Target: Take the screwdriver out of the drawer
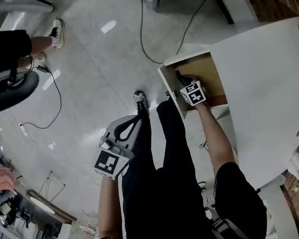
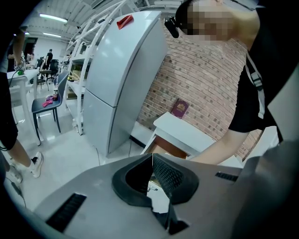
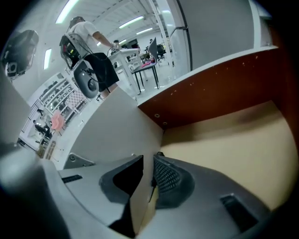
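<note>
1. Jaws of the grey plastic right gripper (image 3: 152, 161), lined with black cross-hatched rubber pads, are clamped on the top edge of the flat white front panel (image 3: 117, 130). The panel belongs to the open wooden drawer (image 1: 185, 57) and runs edge-on between the jaws, low in the centre of the right gripper view.
2. Past the panel, the smooth tan drawer floor (image 3: 224, 140) fills the right of that view. A reddish-brown side wall (image 3: 210, 84) dotted with small round fittings closes it off above. All of the floor that shows is bare.
3. No view shows the screwdriver. It probably lies in a part of the drawer that the cameras do not reach.
4. The step in hand looks like drawing the drawer open.
   - The panel is thin, hard and slick, so the pinch should stay square on its edge.
   - The pull should run straight out from the desk, without twisting, until the tool comes into sight.
5. The grey left gripper (image 2: 150, 158) has its black pads pressed together at the tips with nothing between them. It hangs at lower centre-left of the head view, beside the person's dark trouser leg, and is free to reach in.
6. Further out are a matt white desk top (image 1: 263, 88) at the right of the head view and a pale glossy floor (image 1: 90, 59) at upper left.
</note>
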{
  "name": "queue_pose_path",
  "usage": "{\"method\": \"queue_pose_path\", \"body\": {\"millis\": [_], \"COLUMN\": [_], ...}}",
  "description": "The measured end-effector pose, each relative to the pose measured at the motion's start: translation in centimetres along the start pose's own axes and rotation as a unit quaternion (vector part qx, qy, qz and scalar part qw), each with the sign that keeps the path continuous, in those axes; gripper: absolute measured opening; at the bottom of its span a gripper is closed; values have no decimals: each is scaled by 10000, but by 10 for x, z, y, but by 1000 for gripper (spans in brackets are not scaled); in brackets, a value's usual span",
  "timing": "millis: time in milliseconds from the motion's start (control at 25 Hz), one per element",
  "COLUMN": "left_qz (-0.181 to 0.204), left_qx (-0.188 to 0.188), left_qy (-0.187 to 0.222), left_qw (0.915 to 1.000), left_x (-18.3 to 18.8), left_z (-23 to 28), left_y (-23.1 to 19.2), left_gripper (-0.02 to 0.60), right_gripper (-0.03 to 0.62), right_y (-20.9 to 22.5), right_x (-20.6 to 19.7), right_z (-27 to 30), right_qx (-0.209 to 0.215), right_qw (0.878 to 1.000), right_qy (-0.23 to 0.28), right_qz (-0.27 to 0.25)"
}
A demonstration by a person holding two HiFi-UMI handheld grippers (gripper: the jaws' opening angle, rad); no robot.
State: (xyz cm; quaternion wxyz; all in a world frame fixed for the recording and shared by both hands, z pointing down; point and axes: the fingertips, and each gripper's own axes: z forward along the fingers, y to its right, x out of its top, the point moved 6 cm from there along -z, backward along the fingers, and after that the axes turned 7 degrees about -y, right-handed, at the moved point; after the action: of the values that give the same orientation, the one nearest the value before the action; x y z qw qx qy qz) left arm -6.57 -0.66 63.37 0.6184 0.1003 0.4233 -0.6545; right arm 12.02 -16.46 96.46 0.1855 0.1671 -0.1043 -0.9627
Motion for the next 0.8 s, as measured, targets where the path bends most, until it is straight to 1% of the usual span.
{"method": "queue_pose_path", "body": {"millis": [80,200,360,600,720,800], "left_qz": [-86,-199,-184,-287,-305,-321], "left_qx": [17,3,-11,-5,-6,-16], "left_qy": [-14,-28,-13,36,42,37], "left_qw": [10000,9998,9998,9996,9995,9995], "left_x": [-3,-6,-7,-9,-10,-12], "left_z": [0,3,11,16,17,17], "left_y": [-2,-7,-9,-12,-11,-11], "left_gripper": [18,18,18,18,18,18], "right_gripper": [135,133,137,143,127,116], "right_y": [1,5,13,20,21,23], "right_x": [0,2,-3,-7,-6,-4], "right_z": [6,15,24,31,34,35], "right_qx": [74,227,231,228,320,464], "right_qw": [9999,9994,9989,9981,9975,9966], "right_qy": [-48,-28,-132,-413,-495,-450], "right_qz": [60,243,387,398,380,514]}}
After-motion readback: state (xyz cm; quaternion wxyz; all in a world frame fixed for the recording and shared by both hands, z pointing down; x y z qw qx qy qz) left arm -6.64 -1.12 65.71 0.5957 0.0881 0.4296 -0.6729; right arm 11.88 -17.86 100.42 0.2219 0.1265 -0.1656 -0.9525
